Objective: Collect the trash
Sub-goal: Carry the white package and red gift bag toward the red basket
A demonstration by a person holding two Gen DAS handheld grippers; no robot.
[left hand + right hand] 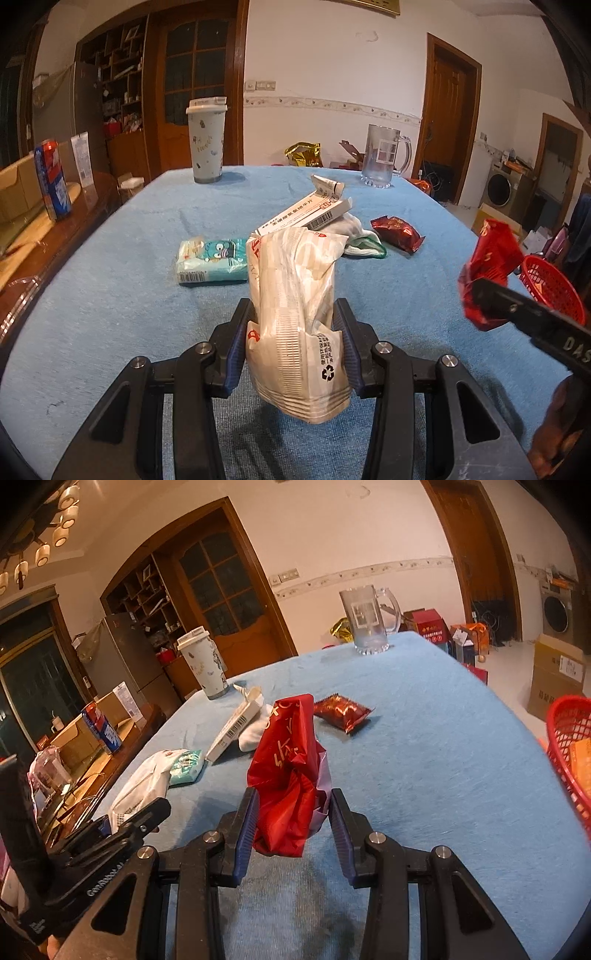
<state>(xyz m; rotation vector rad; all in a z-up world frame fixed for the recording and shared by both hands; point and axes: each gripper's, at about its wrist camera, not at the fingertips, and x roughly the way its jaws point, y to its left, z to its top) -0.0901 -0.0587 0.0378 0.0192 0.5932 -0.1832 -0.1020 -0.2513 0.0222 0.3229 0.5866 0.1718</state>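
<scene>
A wide bench point(110, 280) covered with a blue towelling cloth is seen in both wrist views. A red mesh basket point(565, 738) is set at its right edge, with an orange item partly seen inside. At the far side a lidded pale tumbler point(206, 140) is stood to the left and a clear glass mug point(382, 157) to the right, well apart. A crumpled white paper bag point(295, 317) is clamped upright between the fingers of the left gripper point(295, 314), its lower end hanging above the cloth. A crumpled red plastic wrapper point(288, 775) is pinched between the fingers of the right gripper point(291, 805) and is likewise held clear of the bench, to the left of the basket. Near the middle of the bench a long white carton point(310, 216) is laid across a white cloth point(354, 230), with a squeezed tube point(327, 186) just behind it. A teal tissue pack point(212, 260) is lying to the left, and a small red foil packet point(398, 233) to the right.
</scene>
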